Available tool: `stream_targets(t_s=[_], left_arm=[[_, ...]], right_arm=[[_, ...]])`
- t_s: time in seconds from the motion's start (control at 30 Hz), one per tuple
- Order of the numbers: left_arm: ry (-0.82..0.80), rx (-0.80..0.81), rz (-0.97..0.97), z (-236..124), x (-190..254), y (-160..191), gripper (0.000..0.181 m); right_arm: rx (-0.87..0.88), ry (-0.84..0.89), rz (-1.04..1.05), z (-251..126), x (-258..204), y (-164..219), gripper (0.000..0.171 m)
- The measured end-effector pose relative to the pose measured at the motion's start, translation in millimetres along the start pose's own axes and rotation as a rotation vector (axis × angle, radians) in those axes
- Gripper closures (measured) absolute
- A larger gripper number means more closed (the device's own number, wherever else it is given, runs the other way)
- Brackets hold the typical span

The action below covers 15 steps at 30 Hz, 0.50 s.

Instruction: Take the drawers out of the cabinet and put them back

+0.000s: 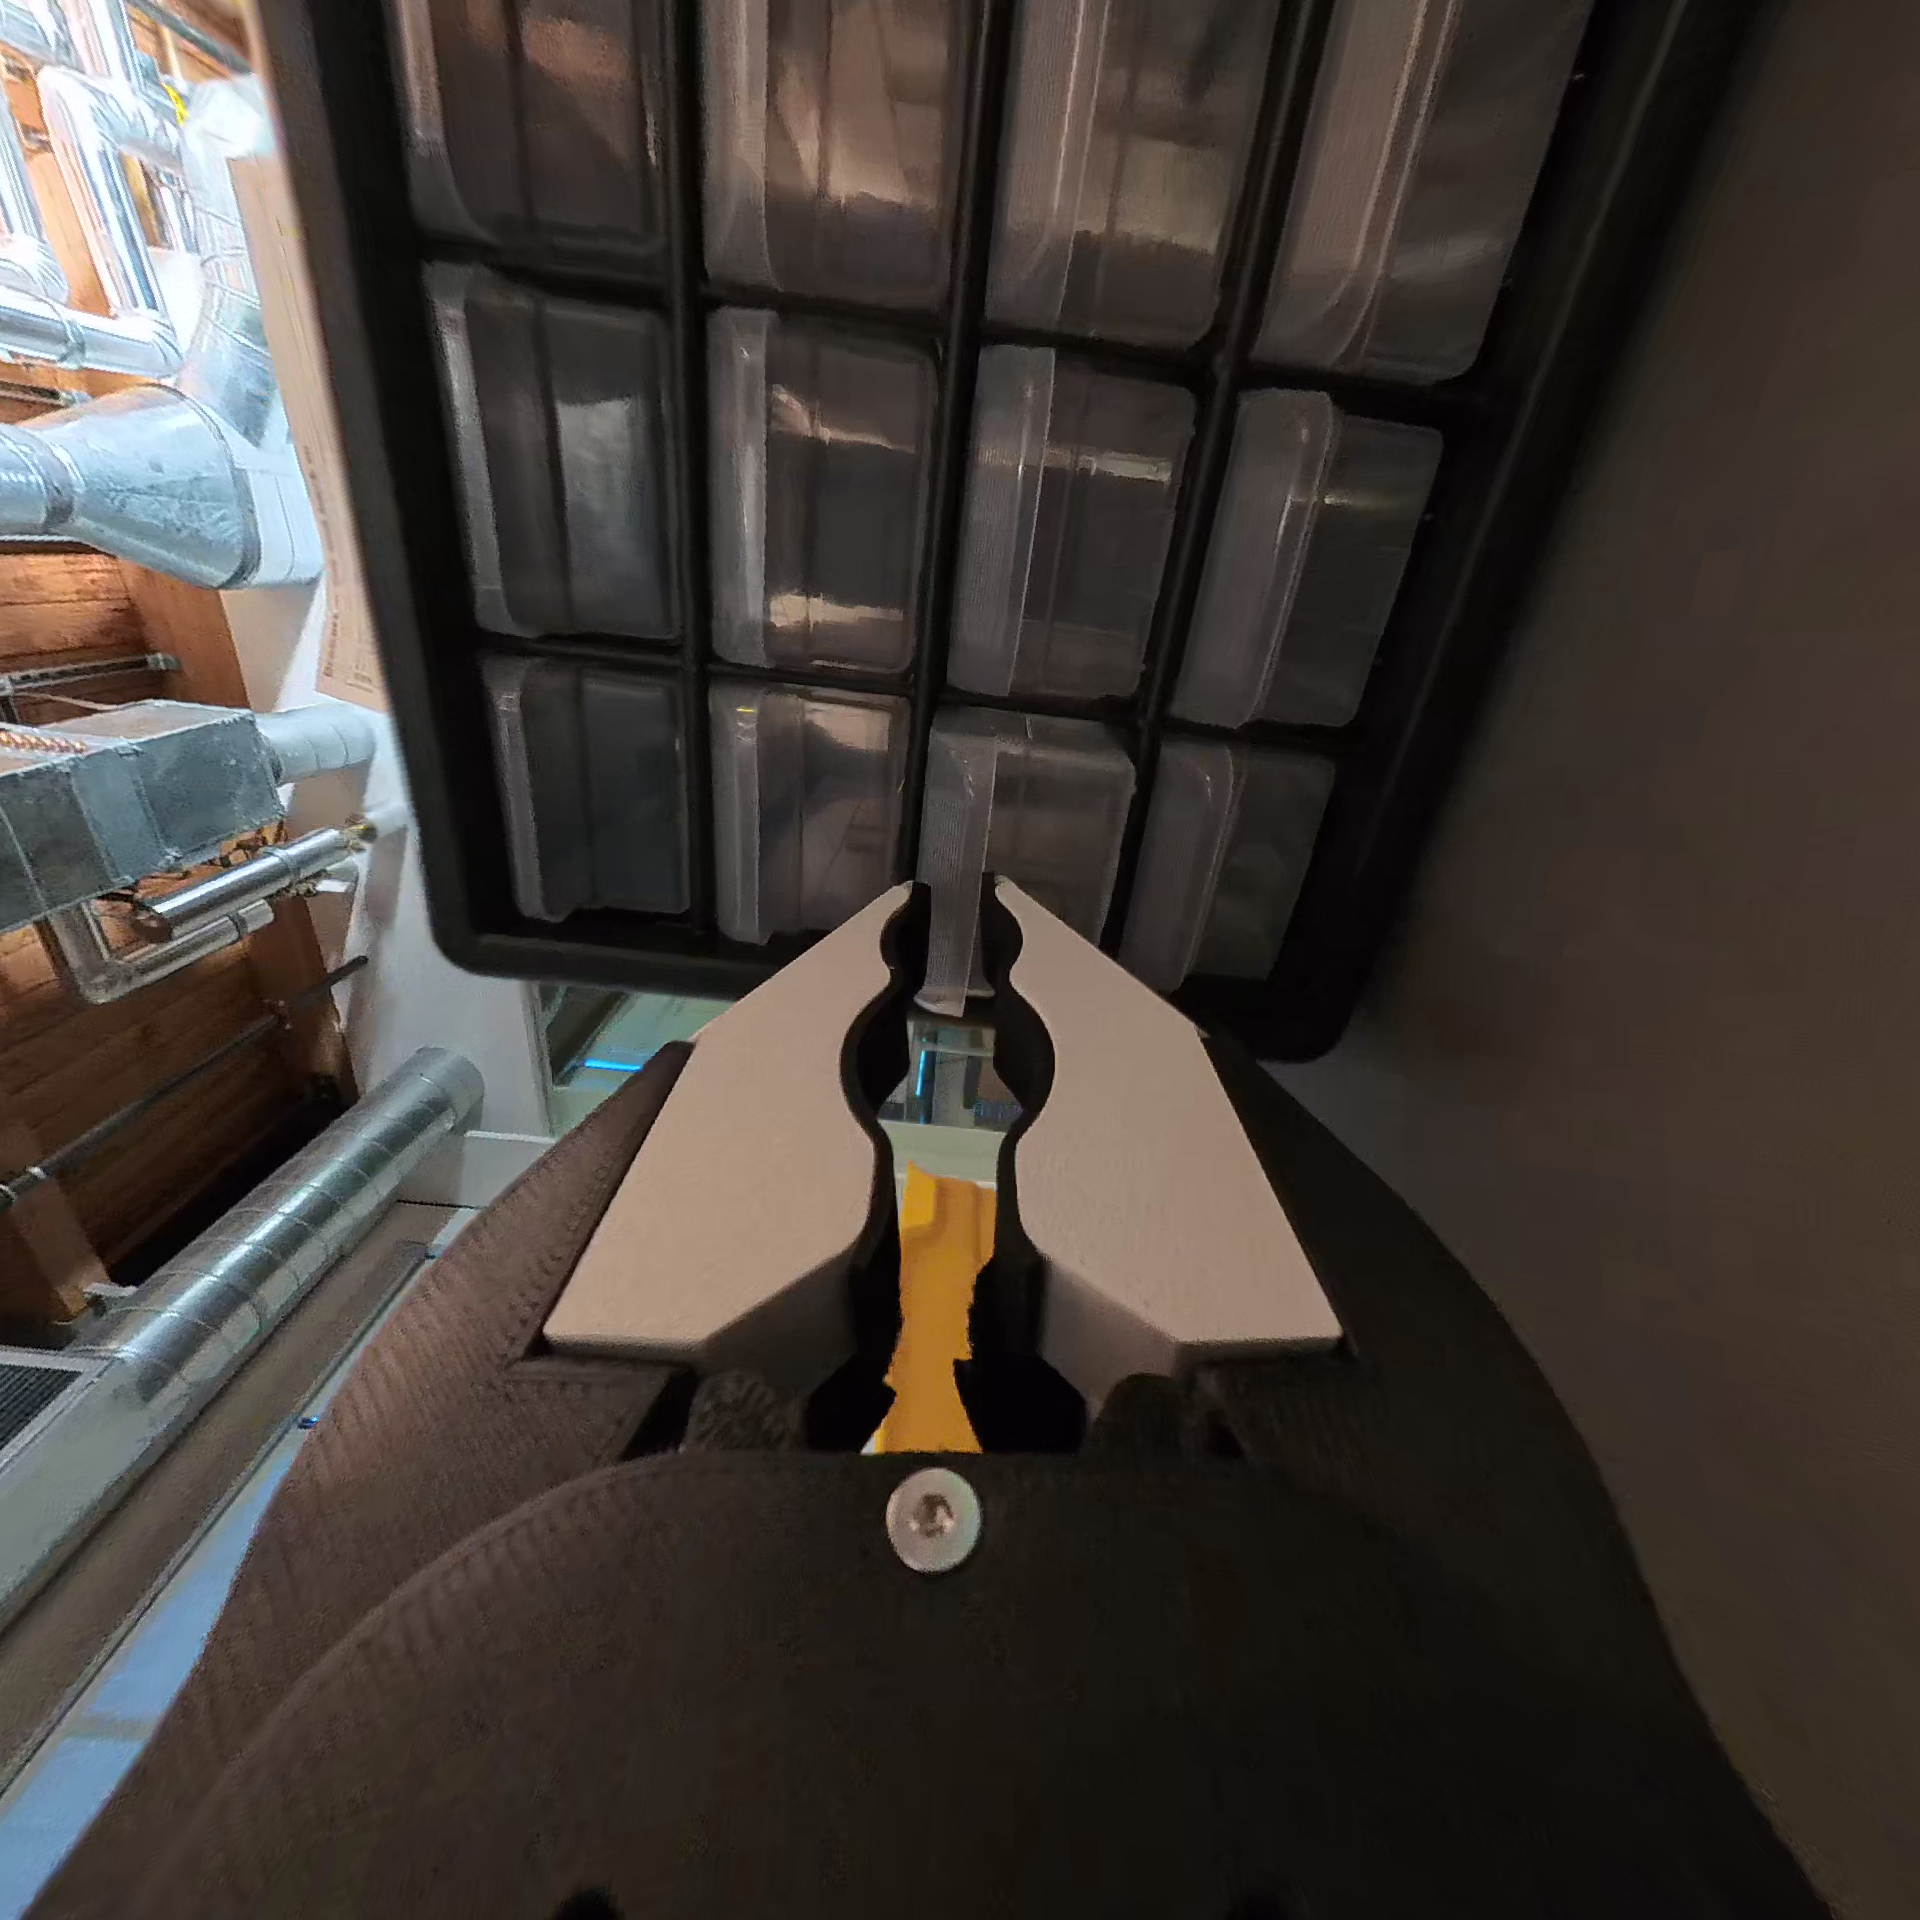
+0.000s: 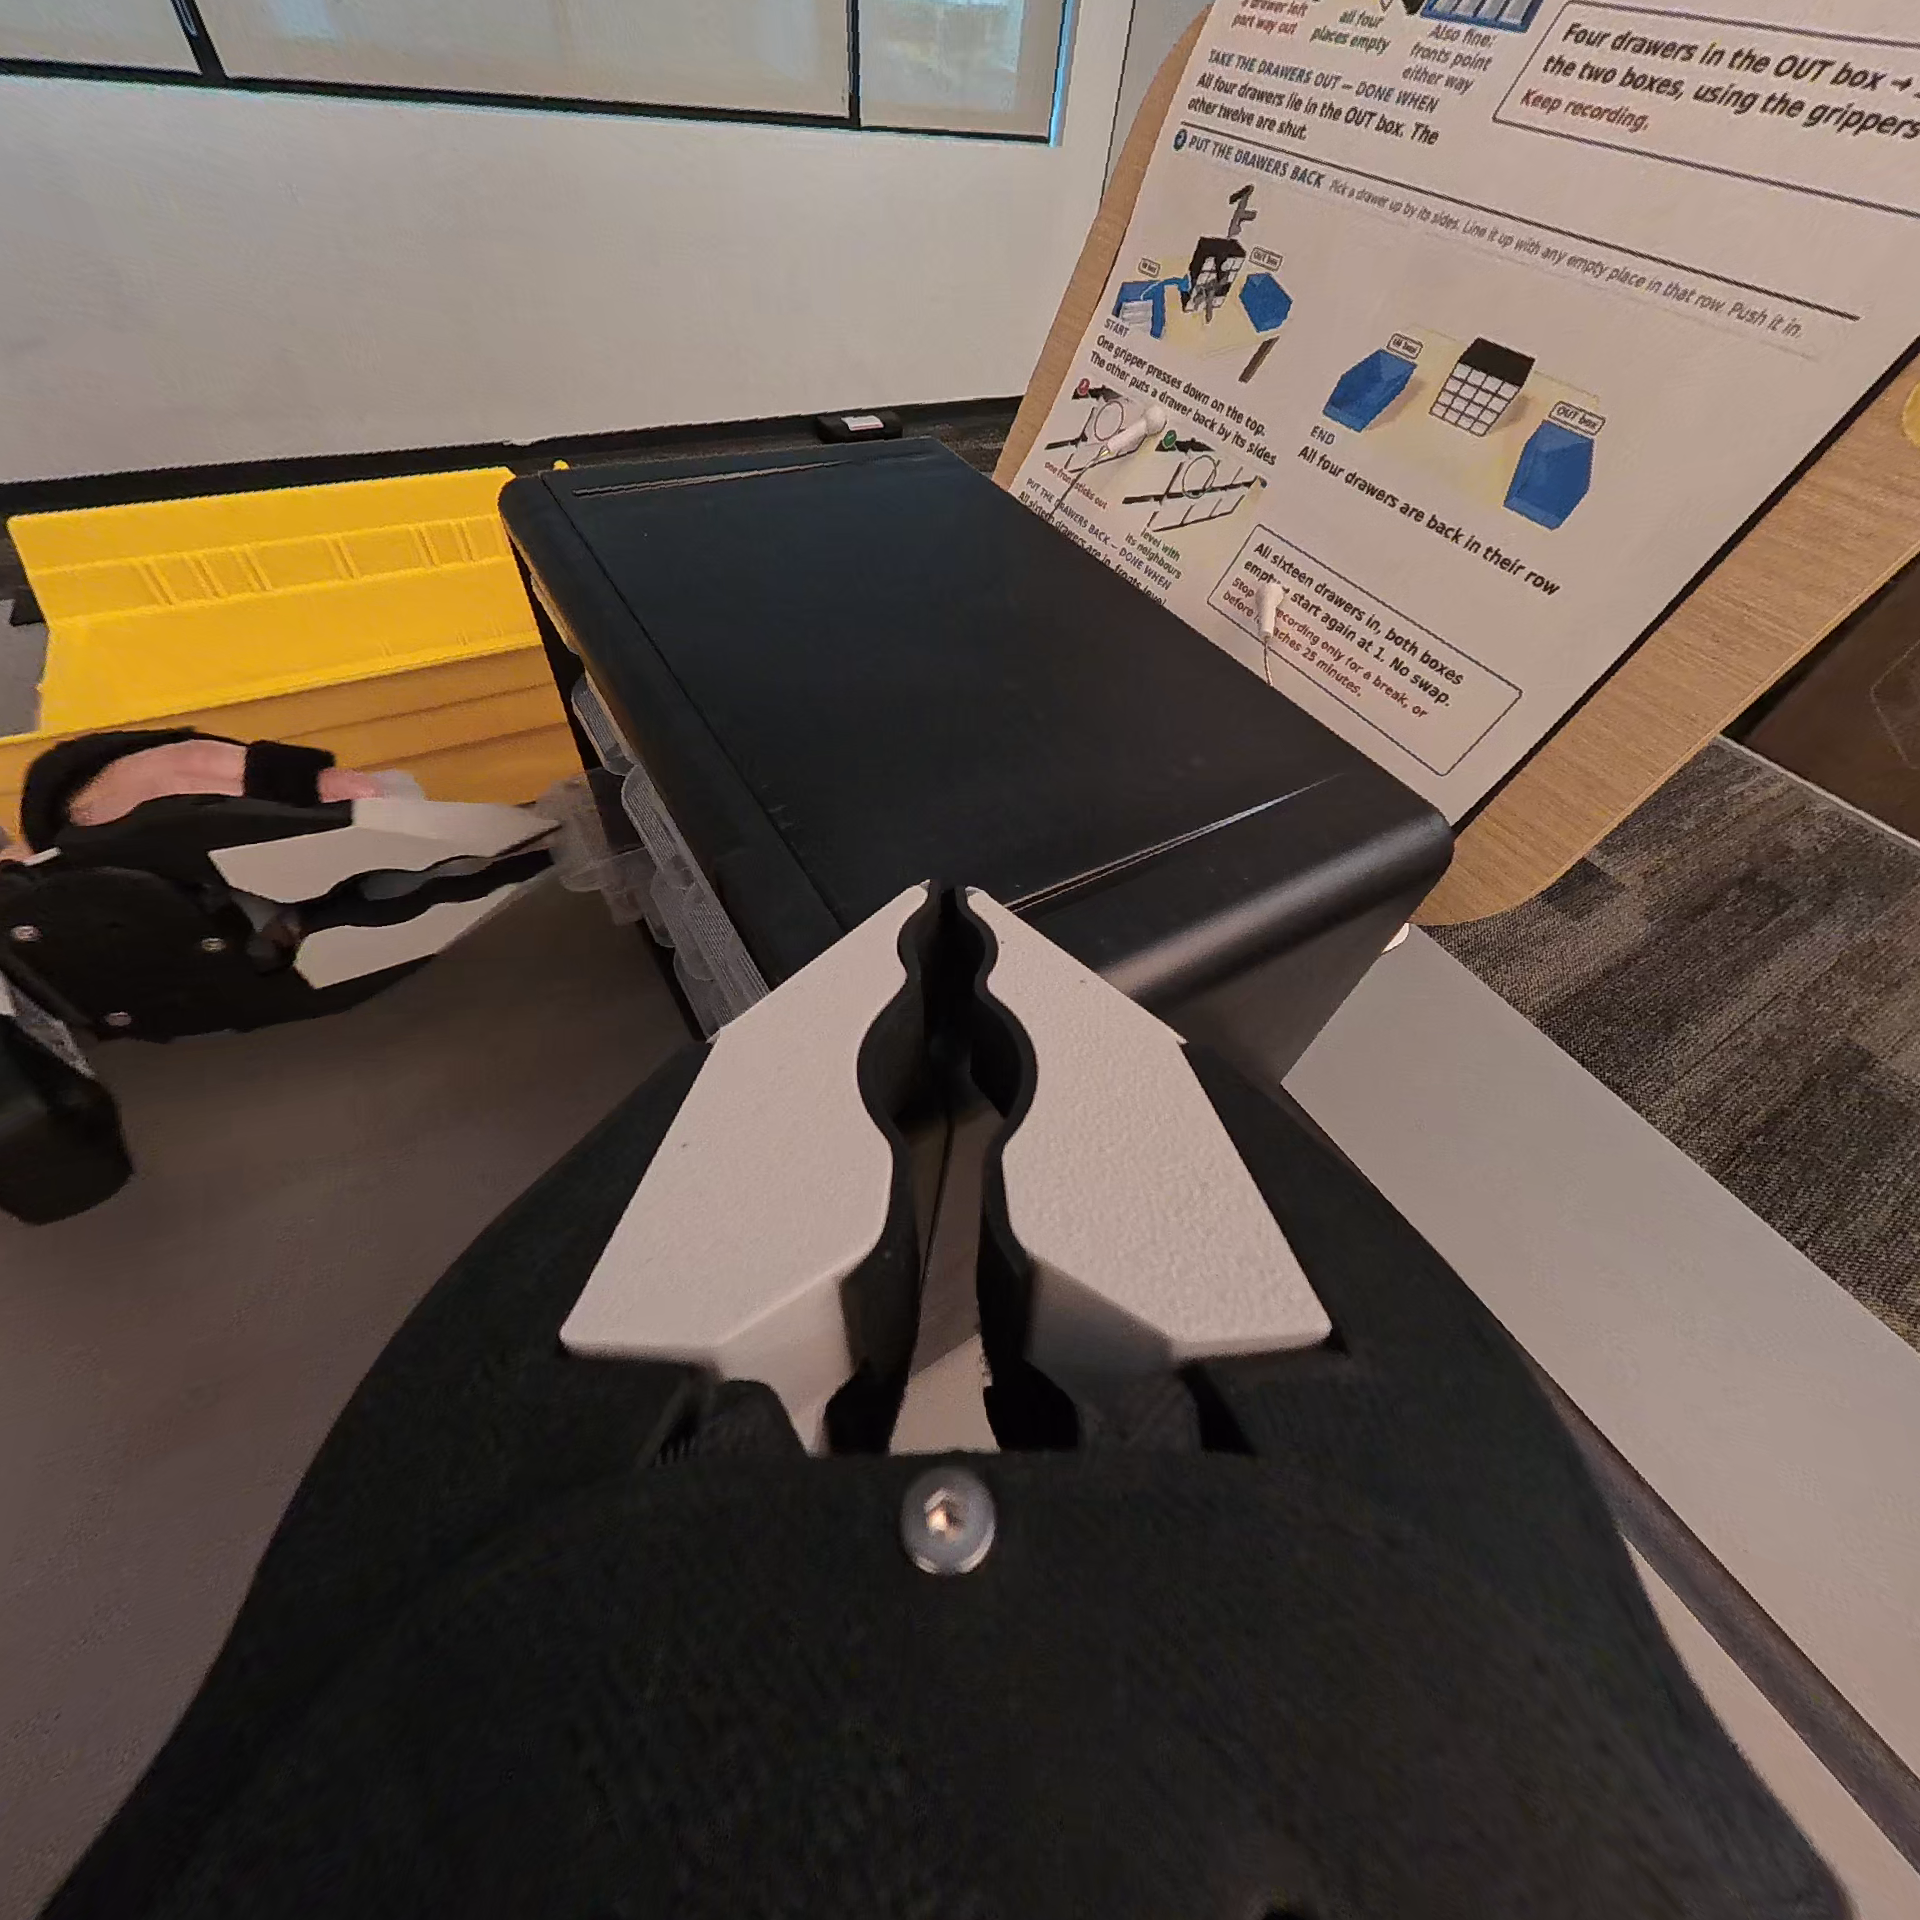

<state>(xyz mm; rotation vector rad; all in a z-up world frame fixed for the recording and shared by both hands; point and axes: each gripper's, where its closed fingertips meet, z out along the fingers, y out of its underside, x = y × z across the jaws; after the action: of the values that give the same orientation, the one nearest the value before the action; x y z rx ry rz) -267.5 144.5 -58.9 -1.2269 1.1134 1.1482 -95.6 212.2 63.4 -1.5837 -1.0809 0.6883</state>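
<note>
From where I stand, the far left of the right wrist view is filled by a yellow bin (image 2: 281,592) lying behind the grey tabletop (image 2: 312,1195). In front of it a gloved hand (image 2: 156,779) holds the left gripper (image 2: 556,836), whose pale fingers reach rightward to the front of the black cabinet (image 2: 935,675) and close on the clear pull tab of a drawer (image 2: 597,852) that sticks out a little from the cabinet face.

The left wrist view shows that same grip from close up, rolled sideways: the left gripper (image 1: 954,883) has its fingertips (image 1: 904,896) pinched on either side of the handle tab (image 1: 951,935) of a translucent drawer (image 1: 1023,800) in the row at the cabinet's edge nearest the camera. The other clear drawers (image 1: 821,488) sit in the black grid (image 1: 940,499); the gripped one and some neighbours stand slightly proud of it. Silver ducts (image 1: 135,499) show in that frame beyond the cabinet's edge.

Moving right, the right gripper (image 2: 951,894) has its tips at the near right corner of the cabinet's flat top, with its jaws drawn together and nothing between them; whether the tips actually touch the top I cannot tell. Farther right and behind the cabinet, a printed instruction sheet (image 2: 1507,364) is fixed to a leaning wooden board (image 2: 1714,675), and grey carpet (image 2: 1714,935) spreads beyond the table's right edge.
</note>
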Motion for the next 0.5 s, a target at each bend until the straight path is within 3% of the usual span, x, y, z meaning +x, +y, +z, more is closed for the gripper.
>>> stream_targets(t_s=[0.5], left_arm=[[-0.084, -0.012, 0.027, -83.6, -3.7, 0.7, 0.175]], right_arm=[[-0.008, 0.008, -0.001, 0.2, 0.3, -0.1, 0.171]])
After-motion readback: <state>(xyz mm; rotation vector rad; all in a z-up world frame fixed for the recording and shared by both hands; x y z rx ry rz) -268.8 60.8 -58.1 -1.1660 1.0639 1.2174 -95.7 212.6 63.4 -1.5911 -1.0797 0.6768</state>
